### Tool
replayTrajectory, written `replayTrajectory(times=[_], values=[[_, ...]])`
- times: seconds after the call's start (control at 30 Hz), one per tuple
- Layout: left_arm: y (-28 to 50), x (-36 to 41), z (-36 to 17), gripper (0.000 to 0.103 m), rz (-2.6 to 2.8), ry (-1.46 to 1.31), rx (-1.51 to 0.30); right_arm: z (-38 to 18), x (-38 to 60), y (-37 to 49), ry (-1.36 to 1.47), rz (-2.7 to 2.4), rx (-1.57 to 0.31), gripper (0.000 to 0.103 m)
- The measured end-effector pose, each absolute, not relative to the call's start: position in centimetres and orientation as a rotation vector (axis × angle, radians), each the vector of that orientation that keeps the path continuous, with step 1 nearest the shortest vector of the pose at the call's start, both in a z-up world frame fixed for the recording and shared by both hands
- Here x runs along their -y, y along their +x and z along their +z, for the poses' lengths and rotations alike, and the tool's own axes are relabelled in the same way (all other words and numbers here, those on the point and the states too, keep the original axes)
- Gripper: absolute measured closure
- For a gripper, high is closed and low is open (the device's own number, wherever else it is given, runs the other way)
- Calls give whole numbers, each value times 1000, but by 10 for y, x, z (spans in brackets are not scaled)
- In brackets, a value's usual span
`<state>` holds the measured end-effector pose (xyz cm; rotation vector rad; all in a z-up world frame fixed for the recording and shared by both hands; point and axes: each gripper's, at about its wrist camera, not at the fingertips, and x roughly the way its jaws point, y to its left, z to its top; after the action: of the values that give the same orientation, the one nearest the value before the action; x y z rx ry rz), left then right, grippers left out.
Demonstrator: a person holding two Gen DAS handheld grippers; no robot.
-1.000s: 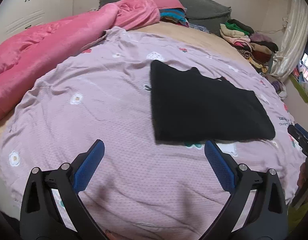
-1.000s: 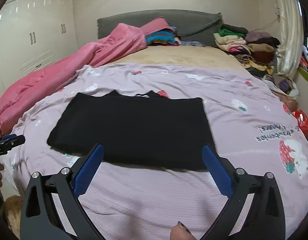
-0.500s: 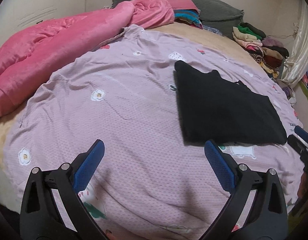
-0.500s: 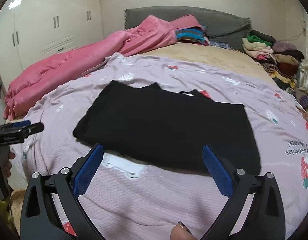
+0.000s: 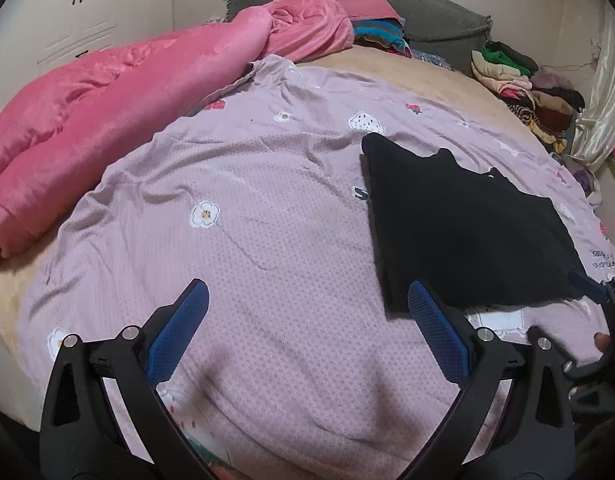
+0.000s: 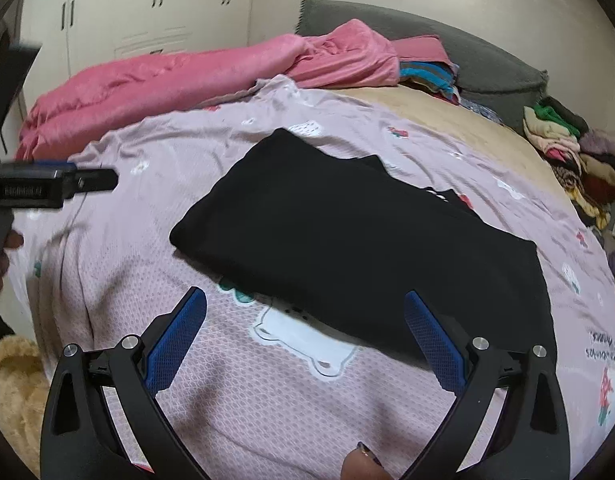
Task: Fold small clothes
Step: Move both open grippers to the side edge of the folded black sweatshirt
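A black garment [image 6: 359, 240] is laid flat on the lilac printed bedspread [image 5: 235, 240], already folded into a rough rectangle, with a notched collar edge turned toward the headboard side. A pink quilt [image 5: 107, 112] is bunched well apart from the garment along the far side of the bed, and a pile of folded clothes [image 6: 567, 148] is stacked beyond the garment's other end.

Both tools are held off the cloth. The left gripper [image 5: 307, 332] is seen with its blue pads spread wide and nothing between them, just beside the garment's near corner. The right gripper [image 6: 305, 336] is likewise spread and empty, poised at the garment's near long edge.

The garment is judged to be light, soft and limp, likely a knit; no shape would be kept when lifted, and the layers could slide apart. A hold is best taken at the two near corners, with all layers pinched together, so that the fold can be carried over evenly. Bedspread fabric could be caught by mistake if the pads are pressed too low.
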<state>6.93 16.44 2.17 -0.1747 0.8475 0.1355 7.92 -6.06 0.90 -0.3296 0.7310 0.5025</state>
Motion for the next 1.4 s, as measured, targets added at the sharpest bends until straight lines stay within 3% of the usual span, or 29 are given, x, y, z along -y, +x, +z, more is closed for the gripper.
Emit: replayTrajectory(times=[0.73, 1.23, 1.3, 1.4], values=[[127, -169, 16, 10, 140, -103, -877, -52, -10, 109, -612, 485, -718, 5], [181, -158, 10, 10, 119, -70, -900, -58, -31, 137, -676, 411, -620, 6], [186, -154, 9, 10, 111, -74, -901, -55, -30, 134, -691, 401, -579, 9], [196, -148, 8, 10, 94, -82, -910, -52, -27, 127, -702, 412, -546, 24]])
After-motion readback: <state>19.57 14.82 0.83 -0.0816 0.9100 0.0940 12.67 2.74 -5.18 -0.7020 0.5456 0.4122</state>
